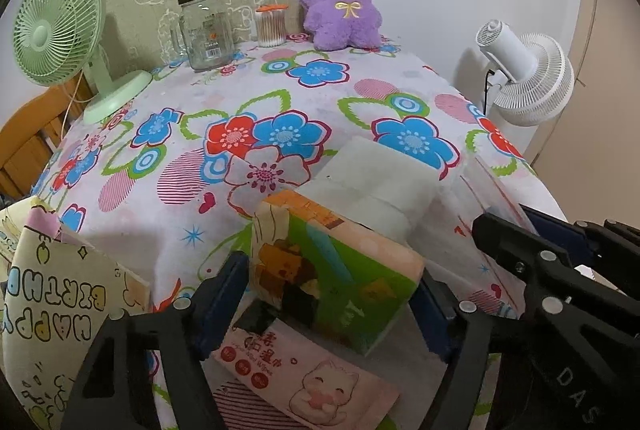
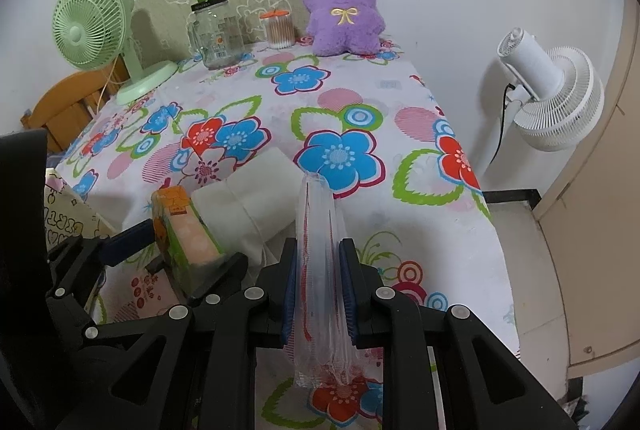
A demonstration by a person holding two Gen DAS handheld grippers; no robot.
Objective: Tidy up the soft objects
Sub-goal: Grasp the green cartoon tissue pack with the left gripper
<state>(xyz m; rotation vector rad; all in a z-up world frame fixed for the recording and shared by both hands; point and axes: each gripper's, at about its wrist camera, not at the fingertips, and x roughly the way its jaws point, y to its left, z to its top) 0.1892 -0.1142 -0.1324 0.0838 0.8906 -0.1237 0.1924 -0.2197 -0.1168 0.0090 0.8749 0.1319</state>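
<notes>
A green and orange tissue pack [image 1: 340, 270] lies tilted on a pink wet-wipes pack [image 1: 304, 378] near the table's front edge. My left gripper [image 1: 332, 282] has its blue pads against both sides of the tissue pack, shut on it; the right wrist view shows the same grip [image 2: 188, 250]. A white soft bundle [image 1: 372, 182] lies just behind the pack. My right gripper [image 2: 320, 246] is shut on a clear plastic bag [image 2: 320, 214] with red lines, held upright to the right of the bundle. A purple plush toy [image 1: 340, 6] sits at the far edge.
A green desk fan [image 1: 60, 30], a glass jar [image 1: 204, 30] and a cotton-swab tub [image 1: 272, 26] stand along the back. A "Happy Birthday" paper bag [image 1: 52, 290] is at the front left. A white floor fan [image 2: 552, 90] stands beyond the table's right edge.
</notes>
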